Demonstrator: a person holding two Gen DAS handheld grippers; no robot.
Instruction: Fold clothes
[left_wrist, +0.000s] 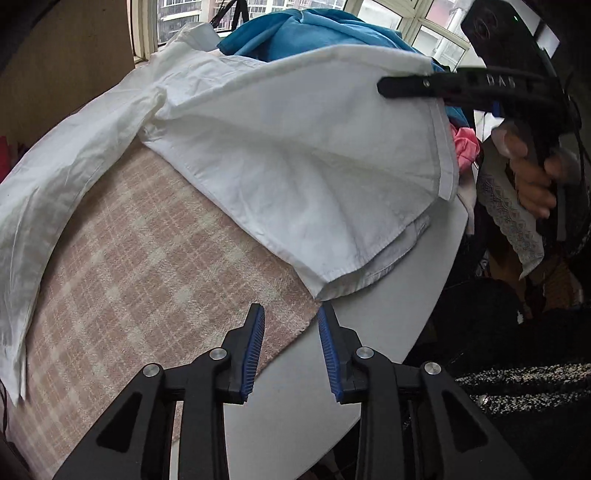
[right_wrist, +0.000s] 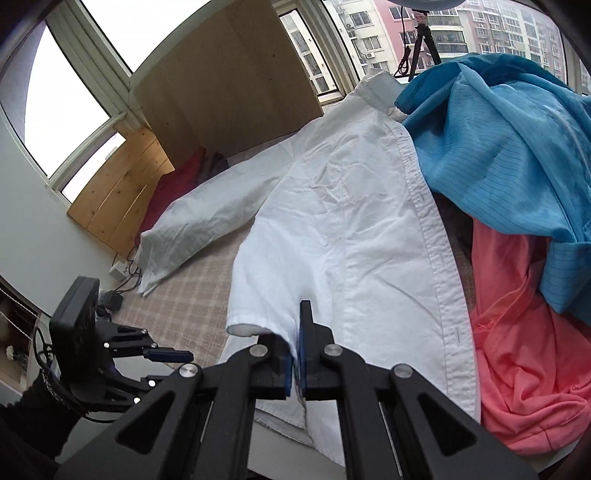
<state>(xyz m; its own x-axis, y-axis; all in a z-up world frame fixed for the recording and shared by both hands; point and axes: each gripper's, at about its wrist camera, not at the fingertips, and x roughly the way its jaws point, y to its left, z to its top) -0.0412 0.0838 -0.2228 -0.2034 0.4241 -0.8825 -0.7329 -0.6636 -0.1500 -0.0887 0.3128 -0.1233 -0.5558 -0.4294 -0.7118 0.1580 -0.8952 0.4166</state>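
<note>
White shirt (right_wrist: 332, 221): light, limp cotton, spread on checked cloth (left_wrist: 147, 258) beside blue garment (right_wrist: 498, 147). Right claw (right_wrist: 295, 354) pinches its hem (best hold); left claw (left_wrist: 291, 350) parted, empty.

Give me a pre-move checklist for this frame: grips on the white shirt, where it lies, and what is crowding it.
1. Right gripper shut on the white shirt near its hem: ok, fabric is pinched between the pads.
2. Left gripper holding the shirt: not ok, it is open with nothing between the fingers, just short of the hem corner.
3. Shirt flat on the checked cloth: not ok, the held part is lifted and the body is wrinkled.
4. Sleeve laid out: ok, it stretches to the side, apart from the other clothes.
5. Blue garment and pink garment clear of the shirt: not ok, both crowd its buttoned edge.
</note>
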